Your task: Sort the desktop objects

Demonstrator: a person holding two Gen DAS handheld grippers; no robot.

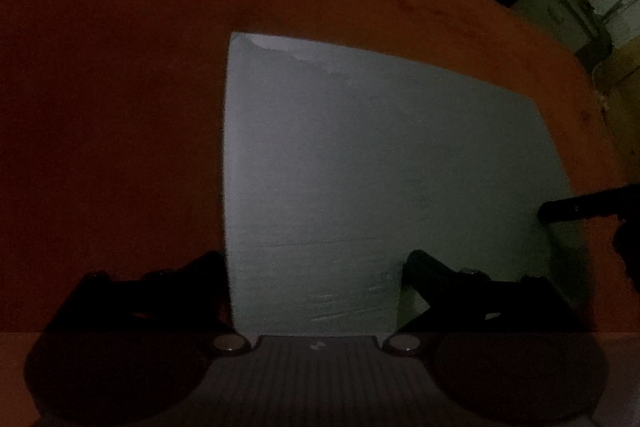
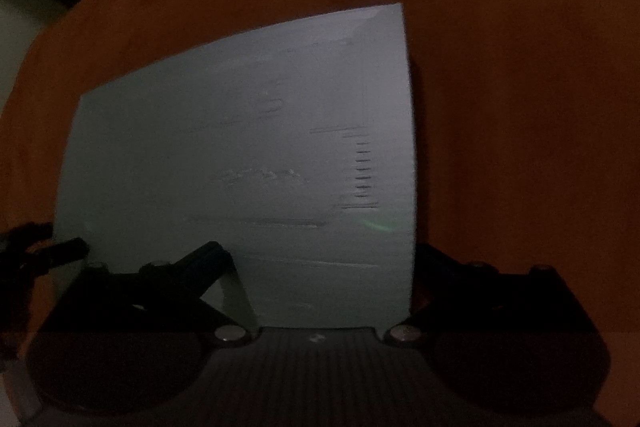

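On the orange-brown worktop (image 1: 120, 75) lies a flat pale grey rectangular board (image 1: 360, 167). Both claws hover low with jaws wide: left claw (image 1: 316, 267) astride its left edge, right claw (image 2: 320, 259) astride its right edge. Next, I'd guess, each must close evenly to lift it.

Both your grippers looked the same in the dim light: the left gripper (image 1: 312, 259) and right gripper (image 2: 320, 259) had black angular fingers on rounded black housings. Each had a ribbed grey plate at 6 o'clock, with round silver screws at 7 and 5.
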